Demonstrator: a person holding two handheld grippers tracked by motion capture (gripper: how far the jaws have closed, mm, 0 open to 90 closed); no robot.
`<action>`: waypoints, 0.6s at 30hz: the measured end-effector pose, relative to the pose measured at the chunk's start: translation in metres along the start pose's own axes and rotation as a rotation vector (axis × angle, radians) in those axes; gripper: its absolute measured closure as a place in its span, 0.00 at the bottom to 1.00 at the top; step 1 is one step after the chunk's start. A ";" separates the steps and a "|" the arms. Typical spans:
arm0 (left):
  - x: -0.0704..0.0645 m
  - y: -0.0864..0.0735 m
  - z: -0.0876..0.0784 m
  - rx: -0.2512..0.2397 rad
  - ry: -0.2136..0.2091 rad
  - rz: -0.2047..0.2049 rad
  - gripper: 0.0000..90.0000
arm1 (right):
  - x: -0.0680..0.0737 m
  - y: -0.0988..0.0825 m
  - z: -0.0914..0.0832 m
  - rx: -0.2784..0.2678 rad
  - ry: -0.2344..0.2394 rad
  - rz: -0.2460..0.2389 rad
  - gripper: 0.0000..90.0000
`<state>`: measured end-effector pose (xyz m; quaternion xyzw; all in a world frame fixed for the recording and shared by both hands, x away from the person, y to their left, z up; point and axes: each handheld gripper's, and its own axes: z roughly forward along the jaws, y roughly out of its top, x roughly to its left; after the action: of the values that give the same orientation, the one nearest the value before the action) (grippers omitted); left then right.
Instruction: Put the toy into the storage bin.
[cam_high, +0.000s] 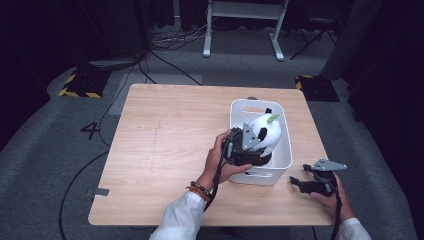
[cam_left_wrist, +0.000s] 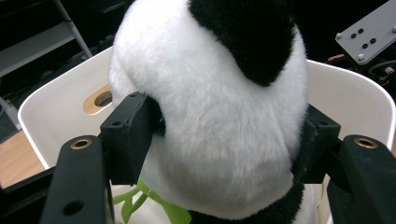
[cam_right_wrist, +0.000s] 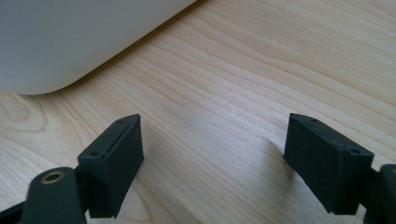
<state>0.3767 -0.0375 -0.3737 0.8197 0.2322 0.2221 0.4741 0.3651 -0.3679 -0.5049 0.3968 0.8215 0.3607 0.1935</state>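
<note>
Between the left gripper (cam_left_wrist: 219, 140) fingers (cam_left_wrist: 128, 135) the black-and-white plush panda (cam_left_wrist: 210, 116) takes all the room, the white plastic bin (cam_left_wrist: 56, 112) walling it beyond; bare light wooden counter (cam_right_wrist: 224, 93) lies between the right gripper (cam_right_wrist: 224, 163) fingers, bin just ahead

One mark can be read: a dark figure "4" (cam_high: 90, 130) stands on the grey floor (cam_high: 45, 150) to the left of the table (cam_high: 165, 140), seen in the high view. Farther back on that floor, two low blocks carry yellow-and-black warning stripes (cam_high: 79, 93), one at the left and one at the right (cam_high: 299, 83); they bear no words.
</note>
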 end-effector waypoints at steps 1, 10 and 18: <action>0.000 0.000 0.000 0.004 -0.002 0.003 0.37 | 0.000 0.000 0.000 0.000 0.000 0.000 0.22; 0.001 -0.001 -0.001 0.013 -0.011 0.005 0.34 | 0.000 0.000 0.000 0.001 0.003 0.002 0.22; 0.001 -0.004 0.000 0.004 -0.017 -0.009 0.32 | 0.000 0.000 0.000 0.001 0.002 0.002 0.22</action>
<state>0.3766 -0.0349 -0.3771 0.8214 0.2322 0.2124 0.4756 0.3653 -0.3680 -0.5049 0.3975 0.8214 0.3612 0.1920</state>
